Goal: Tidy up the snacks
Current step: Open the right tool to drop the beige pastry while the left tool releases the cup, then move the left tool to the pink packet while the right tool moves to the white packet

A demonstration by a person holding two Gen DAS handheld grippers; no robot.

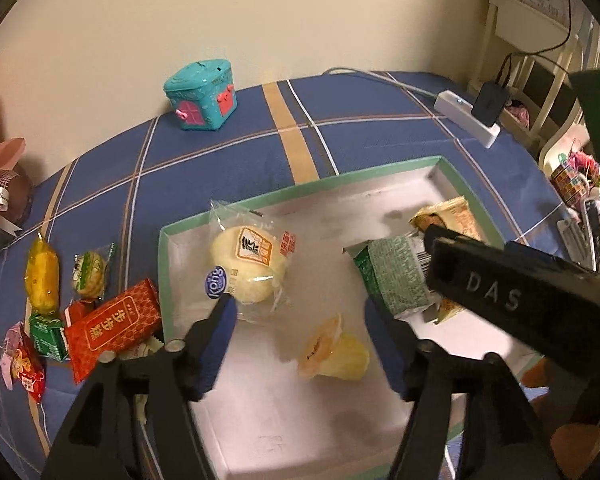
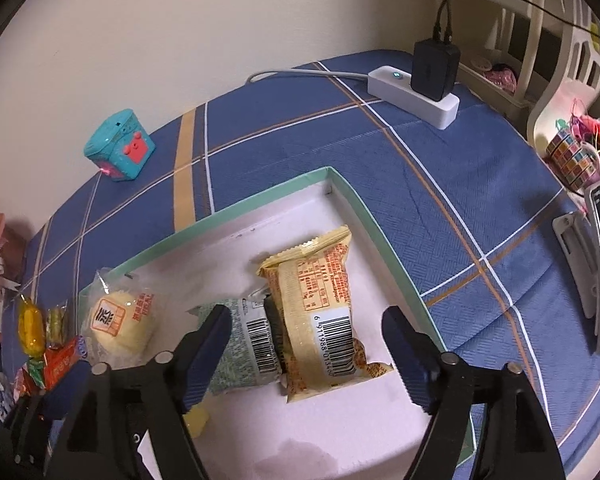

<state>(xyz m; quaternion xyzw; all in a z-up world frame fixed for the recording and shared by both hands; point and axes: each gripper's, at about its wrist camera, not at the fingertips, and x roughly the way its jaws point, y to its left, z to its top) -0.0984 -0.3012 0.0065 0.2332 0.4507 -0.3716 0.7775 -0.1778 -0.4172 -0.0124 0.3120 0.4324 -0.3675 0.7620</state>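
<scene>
Snack count, in the box and beside it

One green-rimmed box holds four snacks: one bun, one jelly cup, one green packet, one yellow packet. About six wrapped snacks lie outside; the exact number is unclear.

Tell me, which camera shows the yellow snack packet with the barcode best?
The right wrist view: the yellow packet lies whole inside the tray. In the left wrist view only its end shows behind the right gripper.

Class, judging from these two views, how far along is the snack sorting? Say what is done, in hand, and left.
Done: the round bun, jelly cup, green packet and yellow packet lie in the box. In hand: nothing; the left hand-held gripper and right hand-held gripper stand open above them. Left: the red packet and the small sweets beside the box.
</scene>
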